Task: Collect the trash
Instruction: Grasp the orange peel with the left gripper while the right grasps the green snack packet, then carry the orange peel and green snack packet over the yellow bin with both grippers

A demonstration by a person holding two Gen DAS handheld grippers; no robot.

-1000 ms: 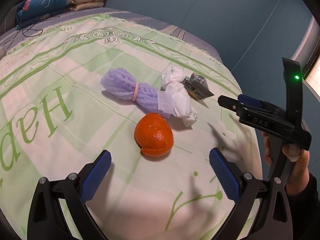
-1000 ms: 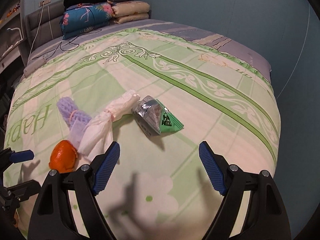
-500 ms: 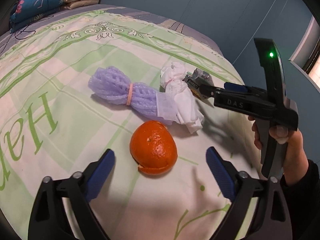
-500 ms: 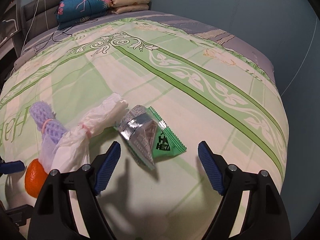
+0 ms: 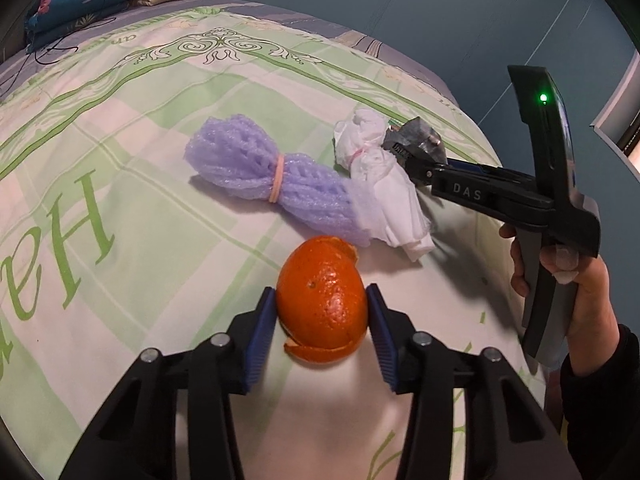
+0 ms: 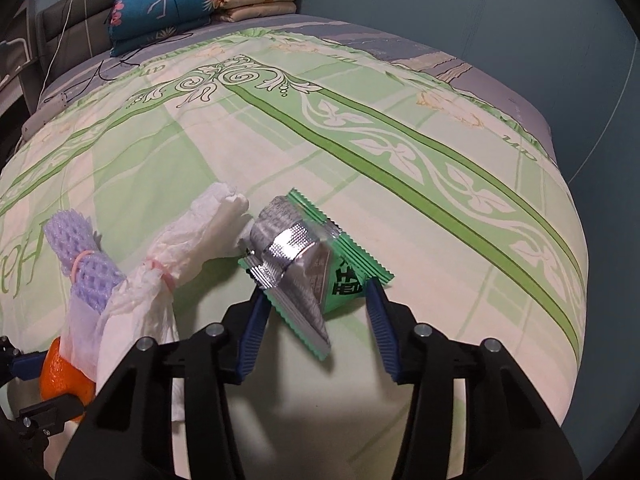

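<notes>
An orange peel shell (image 5: 322,300) lies on the green bedsheet (image 5: 160,240). My left gripper (image 5: 320,292) is closing on it, and both blue pads touch its sides. A silver and green snack wrapper (image 6: 304,256) sits between the closing jaws of my right gripper (image 6: 316,292), whose pads meet its edges. A purple foam net (image 5: 256,176) with a rubber band lies next to a white bag bundle (image 5: 380,184) tied with a pink band, between the two items. The right gripper (image 5: 404,160), held by a hand, shows at the wrapper (image 5: 416,140) in the left wrist view.
Folded quilts (image 6: 168,12) are stacked at the head of the bed, with a cable (image 6: 100,72) trailing across the sheet. The bed's rounded edge (image 6: 568,200) drops off on the right, towards a blue wall.
Both grippers moved forward and down over their items. The left jaws went from wide open to touching the orange peel, and the right jaws narrowed onto the wrapper.
</notes>
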